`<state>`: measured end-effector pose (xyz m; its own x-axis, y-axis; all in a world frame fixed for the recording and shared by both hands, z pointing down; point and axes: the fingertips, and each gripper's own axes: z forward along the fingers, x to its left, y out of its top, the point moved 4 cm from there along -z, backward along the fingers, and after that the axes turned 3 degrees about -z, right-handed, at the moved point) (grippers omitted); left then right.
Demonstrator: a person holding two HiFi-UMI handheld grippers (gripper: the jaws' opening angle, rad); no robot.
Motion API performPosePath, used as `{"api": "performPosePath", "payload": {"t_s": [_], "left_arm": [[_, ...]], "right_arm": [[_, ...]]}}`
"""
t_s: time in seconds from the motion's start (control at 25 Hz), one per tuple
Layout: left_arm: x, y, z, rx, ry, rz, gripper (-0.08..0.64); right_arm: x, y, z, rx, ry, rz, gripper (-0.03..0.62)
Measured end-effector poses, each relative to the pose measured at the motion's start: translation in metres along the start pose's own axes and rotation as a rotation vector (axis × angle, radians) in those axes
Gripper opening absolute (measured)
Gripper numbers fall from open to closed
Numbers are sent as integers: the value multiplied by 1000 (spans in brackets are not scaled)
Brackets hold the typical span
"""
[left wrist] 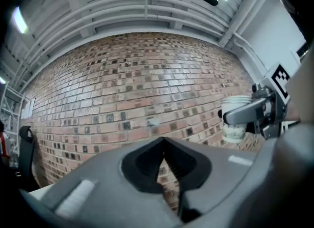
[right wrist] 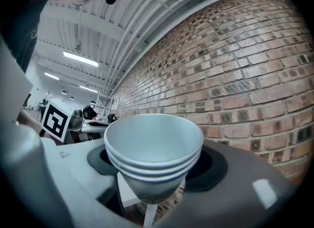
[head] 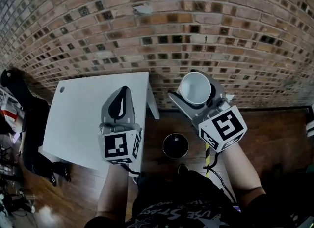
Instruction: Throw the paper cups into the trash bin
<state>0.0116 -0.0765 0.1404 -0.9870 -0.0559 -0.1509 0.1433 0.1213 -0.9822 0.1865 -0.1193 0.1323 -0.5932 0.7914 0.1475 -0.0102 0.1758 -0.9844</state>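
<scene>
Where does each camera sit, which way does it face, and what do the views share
Head view: on the head, looking steeply down at table, trash bin; both forearms show.
Left gripper view: on the left gripper, facing brick wall over its shut jaws.
Right gripper view: on the right gripper, facing stacked paper cups it grips.
Shared: all show the cups.

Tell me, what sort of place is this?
Probably an industrial-style workshop or lab: a bare brick wall, exposed ceiling beams with strip lights, and a plain white table on a wooden floor.
</scene>
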Motion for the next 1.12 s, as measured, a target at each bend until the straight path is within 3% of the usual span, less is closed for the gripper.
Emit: {"api": "performPosePath", "payload": {"t_s": [0.28,0.56,0.84,1.12], "left_arm": [[-37,9,26,-6,-30,7,5],[-54,-10,50,-3,-83,-39,5],[-70,-71,66,78,-136,-89,5],[-84,-140,77,98,-113,-109,5]], "right_arm": [[-22,5,-14,-6,16,-3,350],[-30,-15,-18,41,-62,-14,350],[-28,-69,-21,110,-119,21,350],[-18,-153,-25,169,-125,70,350]]}}
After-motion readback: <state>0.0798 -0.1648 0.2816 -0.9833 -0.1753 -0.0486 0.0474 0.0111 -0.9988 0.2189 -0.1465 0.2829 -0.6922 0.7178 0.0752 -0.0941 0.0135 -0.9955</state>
